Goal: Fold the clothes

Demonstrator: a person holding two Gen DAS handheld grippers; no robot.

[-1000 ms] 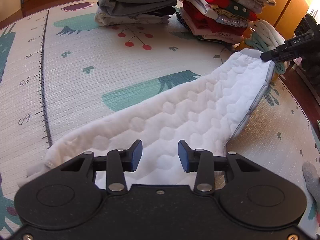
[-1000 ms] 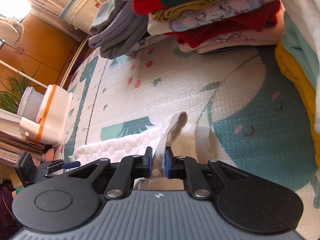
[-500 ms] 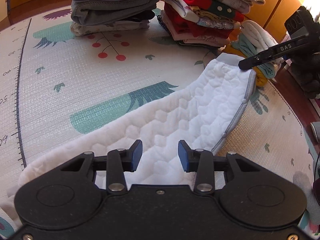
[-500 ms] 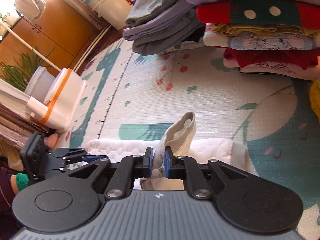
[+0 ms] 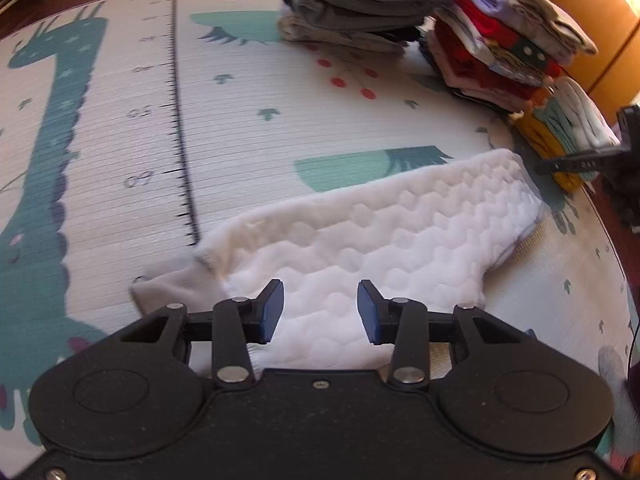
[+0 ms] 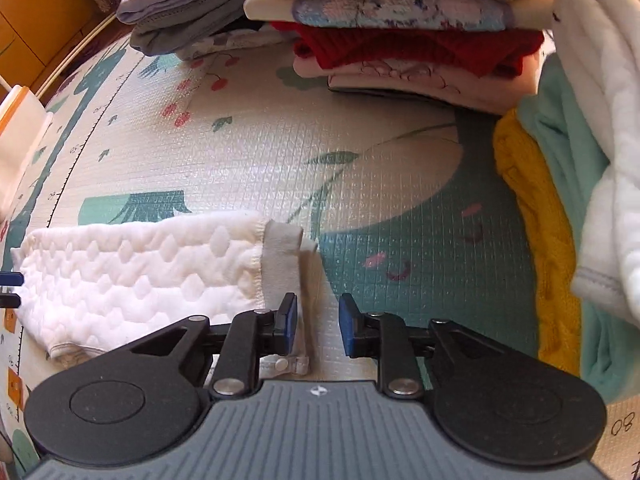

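While the white quilted garment [image 5: 380,240] lies flat on the play mat [image 5: 240,128], the left gripper [image 5: 320,312] hovers over its near end, blue pads spread apart, nothing between them. Right gripper [image 6: 318,324] sits at the garment's grey cuff end [image 6: 282,264], pads also spread; the left pad is beside the cuff, contact unclear. 2 stacks of folded clothes [image 5: 360,4] stand at the mat's far edge.
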